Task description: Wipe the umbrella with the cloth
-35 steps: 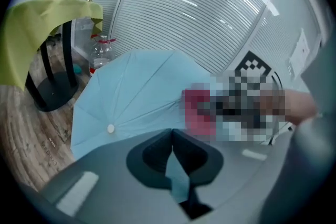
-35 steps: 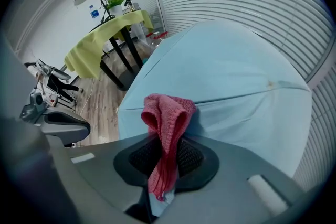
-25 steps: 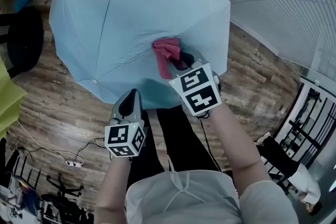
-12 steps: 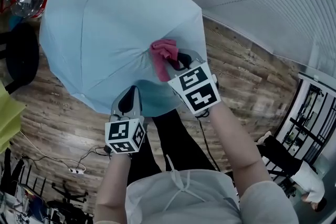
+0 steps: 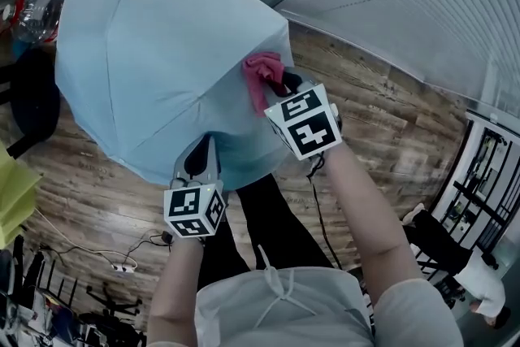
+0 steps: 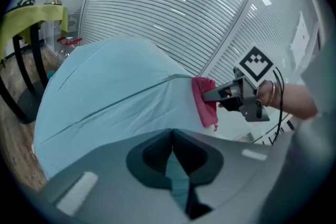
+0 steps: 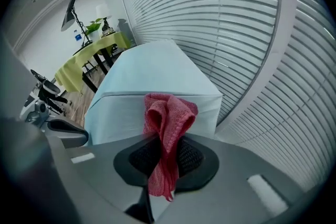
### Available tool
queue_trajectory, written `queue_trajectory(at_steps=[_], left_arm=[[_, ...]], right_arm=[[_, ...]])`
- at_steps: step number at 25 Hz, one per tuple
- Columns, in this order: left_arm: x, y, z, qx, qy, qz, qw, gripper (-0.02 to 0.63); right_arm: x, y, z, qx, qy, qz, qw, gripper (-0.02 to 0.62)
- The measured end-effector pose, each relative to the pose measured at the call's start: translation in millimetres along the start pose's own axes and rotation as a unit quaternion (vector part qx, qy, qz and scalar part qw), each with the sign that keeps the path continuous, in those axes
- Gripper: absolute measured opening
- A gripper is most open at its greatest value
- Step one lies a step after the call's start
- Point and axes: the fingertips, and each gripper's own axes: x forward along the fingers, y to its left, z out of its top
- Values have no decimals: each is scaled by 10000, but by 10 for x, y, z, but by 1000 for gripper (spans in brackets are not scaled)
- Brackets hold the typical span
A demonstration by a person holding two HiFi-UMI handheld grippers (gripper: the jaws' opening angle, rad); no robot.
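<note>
A person's right gripper (image 7: 166,150) clamps a bunched pink-red cloth (image 7: 169,118) between its jaws. It presses the wad against the pale blue umbrella (image 5: 154,53) directly ahead of its fingertips, near the canopy edge that faces a slatted wall (image 7: 252,34). The left gripper (image 6: 172,157), jaws closed on a sliver of the canopy's near hem, holds the open umbrella, whose fabric spreads out ahead of and above it. The wiping step appears to be in hand, with the cloth on one panel close to a rib seam. The next move likely calls for dragging the cloth along that panel with even pressure while the left gripper braces the hem, since thin fabric will probably give under a push. The canopy looks taut, matte and unmarked, its seams running from crown to corners. No dirt or wet shows. The cloth's loose tail hangs below the right jaws.
</note>
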Motion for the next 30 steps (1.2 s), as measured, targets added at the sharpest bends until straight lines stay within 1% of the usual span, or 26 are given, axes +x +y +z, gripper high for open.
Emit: queue_trajectory(at_steps=[4, 7, 9, 11, 15, 19, 23, 26, 30], left_arm=[[112, -63, -43, 36, 98, -24, 9999, 8], [112, 0, -32, 32, 85, 106, 9999, 8], [116, 72, -18, -39, 60, 213, 9997, 8], [136, 99, -20, -89, 68, 232, 9997, 8], [148, 63, -45, 11, 96, 259, 9996, 8], [91, 16, -79, -120, 110, 298, 9994, 8], [74, -38, -95, -30, 160, 124, 9998, 8], [-3, -119, -58, 49, 166, -99, 9998, 8], [-204, -177, 91, 354, 127, -437, 9983, 8]], right_arm=[[90, -271, 14, 117, -37, -197, 9997, 60], [145, -460, -39, 239, 80, -437, 9987, 60], [179, -587, -78, 258, 170, -576, 9979, 60], [208, -700, -122, 294, 240, -657, 9971, 60], [227, -859, -223, 441, 301, -796, 9954, 60], [159, -921, -315, 519, 367, -1032, 9926, 60], [41, -878, -337, 623, 410, -1102, 9911, 60], [-194, -860, -345, 616, 435, -1303, 9886, 60], [-568, -695, -297, 684, 313, -1538, 9852, 60]])
